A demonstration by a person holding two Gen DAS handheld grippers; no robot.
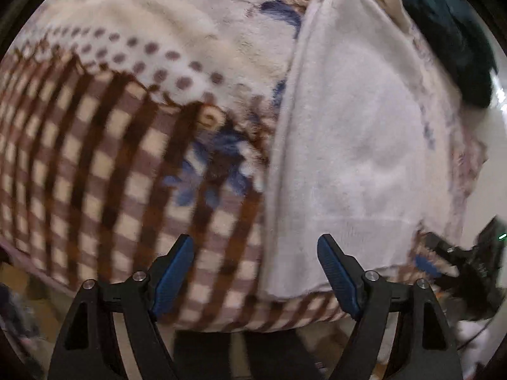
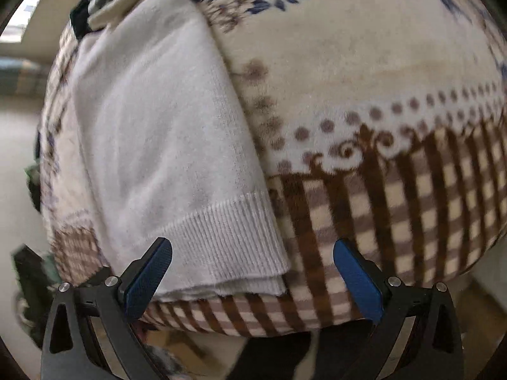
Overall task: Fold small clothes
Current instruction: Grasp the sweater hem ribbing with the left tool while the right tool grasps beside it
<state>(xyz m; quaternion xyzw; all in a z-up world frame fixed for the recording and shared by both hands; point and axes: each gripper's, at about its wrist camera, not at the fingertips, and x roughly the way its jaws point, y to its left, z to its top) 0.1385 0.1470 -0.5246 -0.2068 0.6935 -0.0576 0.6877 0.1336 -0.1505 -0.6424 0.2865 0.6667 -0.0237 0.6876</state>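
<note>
As I look along my left gripper (image 1: 255, 272), its two blue-padded jaws stand apart with nothing between them, hovering over the near edge of a patterned blanket (image 1: 104, 164) in brown checks and blue flowers. The white knitted garment (image 1: 351, 145), already folded into a long strip, lies ahead and to the right of this gripper. Its long axis runs away from me, from the near blanket edge toward the far side. Its near hem sits just beyond the right-hand jaw, while the left-hand jaw is over bare blanket. A dark piece of clothing (image 1: 450, 31) lies at the far right, past the garment's far end.

Through my right gripper (image 2: 253, 274), the jaws are spread wide and empty. Here the same white garment (image 2: 158, 133) lies ahead and to the left, its ribbed hem (image 2: 228, 240) closest to me. The hem's right corner sits between the two jaws, and the left-hand jaw overlaps the hem's near edge; I cannot tell whether it touches. The blanket (image 2: 396, 205) fills the right side.

I judge the right gripper is nearer the hem, so it seems better placed for the next fold along the strip's length.
</note>
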